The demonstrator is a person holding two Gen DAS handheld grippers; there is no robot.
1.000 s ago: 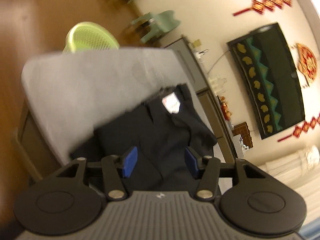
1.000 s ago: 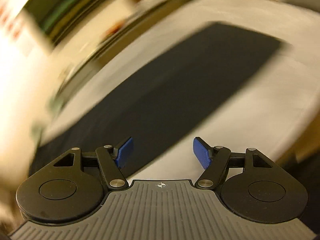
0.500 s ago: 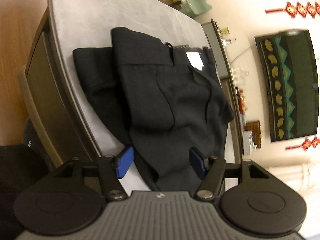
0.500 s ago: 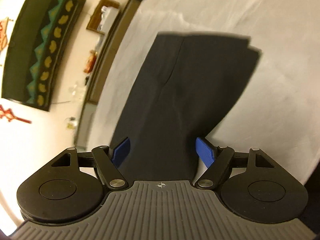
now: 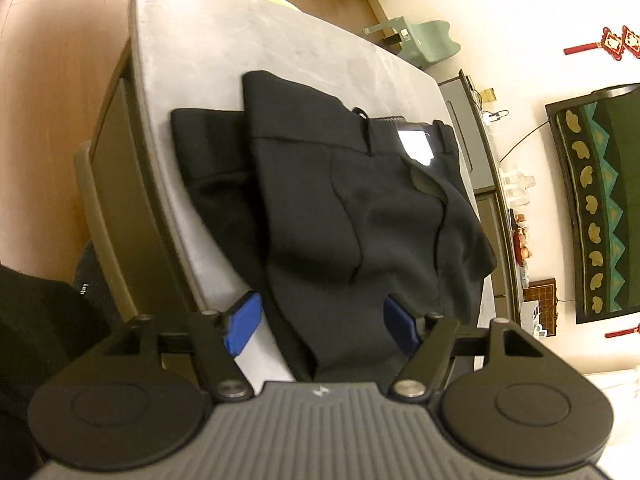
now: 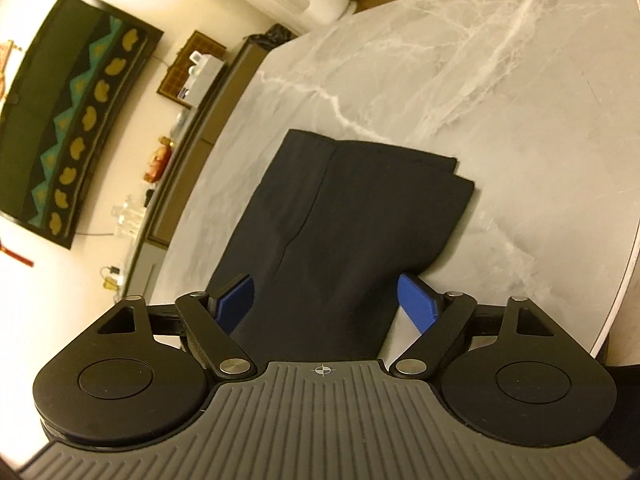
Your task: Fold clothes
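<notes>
item: black trousers (image 5: 360, 216), dark dress fabric, lying on a grey marble-pattern table (image 5: 224, 52). in the left wrist view the waistband end is farthest from the camera, with a belt loop and a white label (image 5: 416, 146) inside the waistband; a second layer of the same dark cloth shows from under the left side, toward the table edge. the fabric runs down toward the camera and passes below the gripper body. in the right wrist view the trousers (image 6: 340, 220) show as a folded leg section, two hem edges stacked and slightly offset at the far end, lying flat on the white-veined table (image 6: 460, 72).

left gripper (image 5: 322, 322): blue pads spread wide, hovering over the near part of the trousers; nothing between them is pinched.

right gripper (image 6: 328, 306): blue pads spread wide, one on each side of the leg section; whether they touch the cloth cannot be told.

surroundings: wood floor (image 5: 48, 60); two pale green chairs (image 5: 420, 38) beyond the table; a dark wall hanging (image 6: 68, 112) with teal zigzag and gold shapes; red knot ornaments (image 5: 612, 42) on a cream wall; a low sideboard (image 6: 192, 120) with small objects along the wall.
</notes>
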